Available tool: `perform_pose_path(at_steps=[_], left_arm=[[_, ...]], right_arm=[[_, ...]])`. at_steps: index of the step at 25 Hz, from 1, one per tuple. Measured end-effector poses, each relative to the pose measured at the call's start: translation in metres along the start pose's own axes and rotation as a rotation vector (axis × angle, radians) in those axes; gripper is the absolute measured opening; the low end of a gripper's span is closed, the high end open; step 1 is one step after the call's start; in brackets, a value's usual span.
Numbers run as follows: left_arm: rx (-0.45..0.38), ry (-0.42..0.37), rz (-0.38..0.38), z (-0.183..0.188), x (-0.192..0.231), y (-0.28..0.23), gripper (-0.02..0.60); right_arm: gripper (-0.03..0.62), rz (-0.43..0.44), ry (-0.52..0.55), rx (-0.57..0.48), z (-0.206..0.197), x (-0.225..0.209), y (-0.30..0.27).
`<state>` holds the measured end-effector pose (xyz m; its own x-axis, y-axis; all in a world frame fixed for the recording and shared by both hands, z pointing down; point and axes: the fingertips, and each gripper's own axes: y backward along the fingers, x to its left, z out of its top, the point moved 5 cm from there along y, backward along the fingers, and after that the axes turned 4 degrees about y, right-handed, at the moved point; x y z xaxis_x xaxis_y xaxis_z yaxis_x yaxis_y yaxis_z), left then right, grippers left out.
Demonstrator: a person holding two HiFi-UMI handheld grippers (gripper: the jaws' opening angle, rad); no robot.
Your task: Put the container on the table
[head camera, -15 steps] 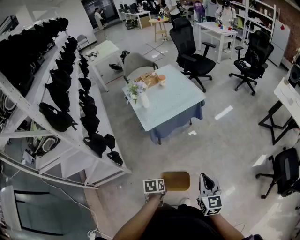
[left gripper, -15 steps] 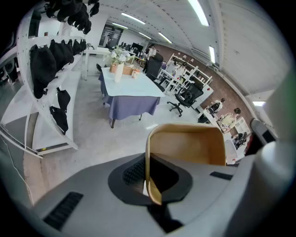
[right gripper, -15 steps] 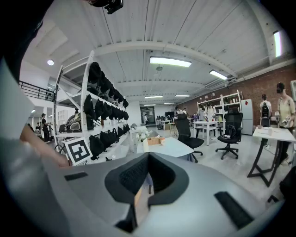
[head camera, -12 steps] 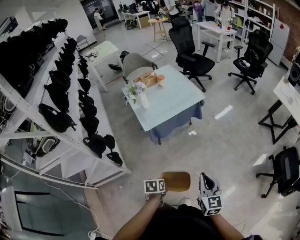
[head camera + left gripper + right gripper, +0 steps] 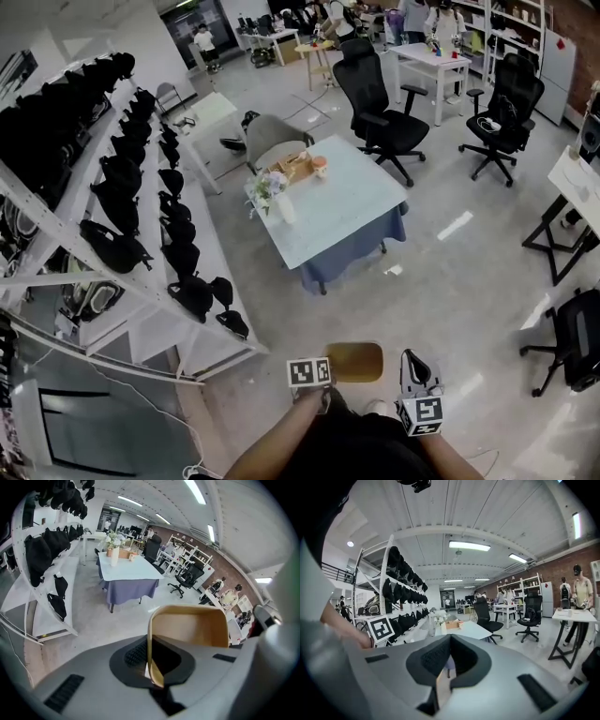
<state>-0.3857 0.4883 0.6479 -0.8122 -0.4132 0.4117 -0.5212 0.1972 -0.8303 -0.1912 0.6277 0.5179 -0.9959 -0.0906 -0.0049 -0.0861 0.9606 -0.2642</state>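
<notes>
A tan, rounded container point(image 5: 353, 361) hangs low in the head view, just in front of the person's body. My left gripper point(image 5: 323, 380) is shut on its side wall; in the left gripper view the thin wall of the container point(image 5: 190, 627) runs between the pads and its hollow faces forward. My right gripper point(image 5: 413, 364) is beside the container on the right, apart from it, jaws together and holding nothing. The table point(image 5: 352, 202), pale-topped with a blue cloth, stands well ahead across the floor and shows again as the table point(image 5: 126, 571) and the table point(image 5: 471, 629).
On the table are a vase of flowers point(image 5: 272, 187), a wooden box point(image 5: 295, 166) and a cup point(image 5: 320, 166). A white rack of black bags point(image 5: 141, 187) lines the left. Office chairs point(image 5: 375, 103) and a grey chair point(image 5: 272, 131) surround the table; a white desk point(image 5: 577, 183) is at the right.
The room has slid slightly in the head view as the person moves. Both grippers and the held container keep their places low in the picture.
</notes>
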Motion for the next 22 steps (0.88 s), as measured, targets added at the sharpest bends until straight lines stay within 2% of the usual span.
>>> perform_pose_path(at_steps=[7, 11, 14, 18, 22], left_arm=[[0.028, -0.026, 0.015, 0.012, -0.012, -0.017, 0.008], [0.051, -0.012, 0.006, 0.025, -0.019, -0.042, 0.008], [0.064, -0.016, -0.017, 0.047, -0.026, -0.064, 0.008], [0.087, -0.018, -0.028, 0.081, -0.033, -0.093, 0.008], [0.111, -0.017, -0.045, 0.121, -0.039, -0.122, 0.008]], right_arm=[[-0.002, -0.022, -0.046, 0.029, -0.015, -0.021, -0.003], [-0.002, -0.01, -0.061, -0.014, -0.009, -0.042, -0.016], [-0.002, -0.011, -0.073, -0.051, -0.001, -0.061, -0.033], [-0.002, -0.033, -0.05, -0.016, 0.009, -0.085, -0.066], [-0.002, -0.081, -0.169, 0.033, 0.015, -0.116, -0.112]])
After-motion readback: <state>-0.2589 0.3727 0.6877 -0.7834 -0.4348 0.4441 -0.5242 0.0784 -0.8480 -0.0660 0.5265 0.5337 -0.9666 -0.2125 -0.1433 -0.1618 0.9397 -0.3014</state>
